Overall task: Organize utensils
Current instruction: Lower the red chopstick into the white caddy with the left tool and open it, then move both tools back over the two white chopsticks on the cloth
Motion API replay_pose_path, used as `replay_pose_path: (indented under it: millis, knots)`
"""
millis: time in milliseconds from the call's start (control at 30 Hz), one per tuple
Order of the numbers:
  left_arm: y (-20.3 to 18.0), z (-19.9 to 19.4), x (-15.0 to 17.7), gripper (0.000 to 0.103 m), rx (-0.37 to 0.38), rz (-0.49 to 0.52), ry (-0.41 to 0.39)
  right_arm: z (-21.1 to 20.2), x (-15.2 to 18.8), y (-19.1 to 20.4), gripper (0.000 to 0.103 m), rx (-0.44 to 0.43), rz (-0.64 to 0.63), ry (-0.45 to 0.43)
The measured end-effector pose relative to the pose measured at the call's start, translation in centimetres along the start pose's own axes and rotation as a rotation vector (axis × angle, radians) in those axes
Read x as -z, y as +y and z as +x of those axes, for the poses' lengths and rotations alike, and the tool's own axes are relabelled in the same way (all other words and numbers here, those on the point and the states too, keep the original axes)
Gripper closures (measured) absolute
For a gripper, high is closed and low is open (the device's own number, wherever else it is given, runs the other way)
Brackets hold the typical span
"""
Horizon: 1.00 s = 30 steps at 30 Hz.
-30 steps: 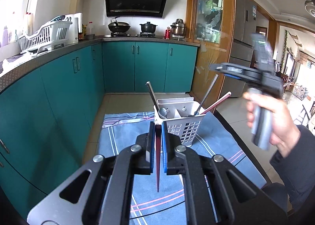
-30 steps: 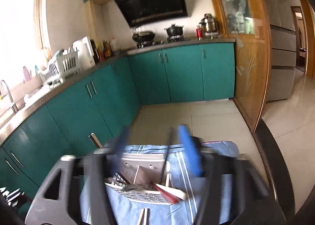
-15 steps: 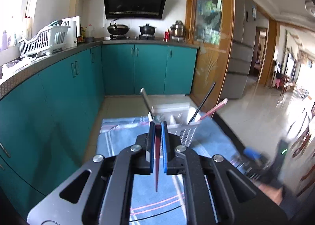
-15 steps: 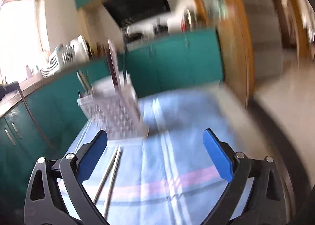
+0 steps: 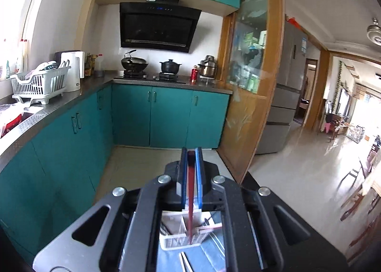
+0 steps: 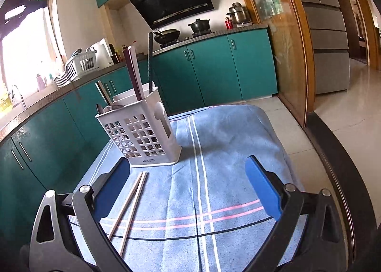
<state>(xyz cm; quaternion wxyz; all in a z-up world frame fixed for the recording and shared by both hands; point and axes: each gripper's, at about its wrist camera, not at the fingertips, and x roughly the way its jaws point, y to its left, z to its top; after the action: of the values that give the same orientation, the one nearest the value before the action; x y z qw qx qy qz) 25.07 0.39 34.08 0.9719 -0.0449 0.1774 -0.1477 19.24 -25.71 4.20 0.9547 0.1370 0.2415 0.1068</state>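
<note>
My left gripper (image 5: 191,153) is shut on a dark red chopstick (image 5: 190,200) that hangs down between its blue pads. Far below it, seen through the gripper frame, stands the white utensil caddy (image 5: 176,241). In the right wrist view the caddy (image 6: 142,134) stands on a blue striped towel (image 6: 226,141) and holds a spoon, a black chopstick and reddish chopsticks. Two pale chopsticks (image 6: 129,203) lie on the towel just in front of the caddy. My right gripper (image 6: 187,160) hovers low over the towel, open wide and holding nothing, with those chopsticks by its left finger.
Teal cabinets (image 6: 214,69) and a counter run along the left and back. A white dish rack (image 5: 38,81) and a stove with a wok (image 5: 133,62) sit on the counter. The table's dark edge (image 6: 333,153) lies right of the towel, with a glass door (image 6: 285,34) beyond.
My left gripper has risen with the red chopstick, so the caddy now sits below it. My right gripper has dropped from above the caddy to just over the towel, its jaws wider.
</note>
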Motion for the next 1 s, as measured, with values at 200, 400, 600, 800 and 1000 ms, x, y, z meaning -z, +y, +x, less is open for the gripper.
replay_pose_path:
  millis: [200, 400, 600, 800, 1000]
  knots:
    - [1.5, 7.4, 1.8, 0.097, -0.012, -0.042, 0.06, -0.1, -0.1, -0.1, 0.008, -0.013, 0.002, 0.007]
    - [4.2, 12.7, 6.2, 0.096, -0.064, -0.09, 0.162, 0.3, -0.2, -0.3, 0.008, -0.032, 0.016, 0.025]
    - [4.4, 11.7, 10.5, 0.022, -0.132, -0.006, 0.169, 0.7, -0.1, -0.2, 0.008, -0.04, 0.014, 0.043]
    - [1.9, 4.5, 17.3, 0.007, -0.261, 0.116, 0.128, 0.8, 0.4, 1.1, 0.008, -0.03, -0.037, 0.045]
    - [0.1, 2.8, 27.6, 0.006, -0.209, 0.121, 0.262, 1.5, 1.4, 2.4, 0.008, 0.005, -0.093, 0.069]
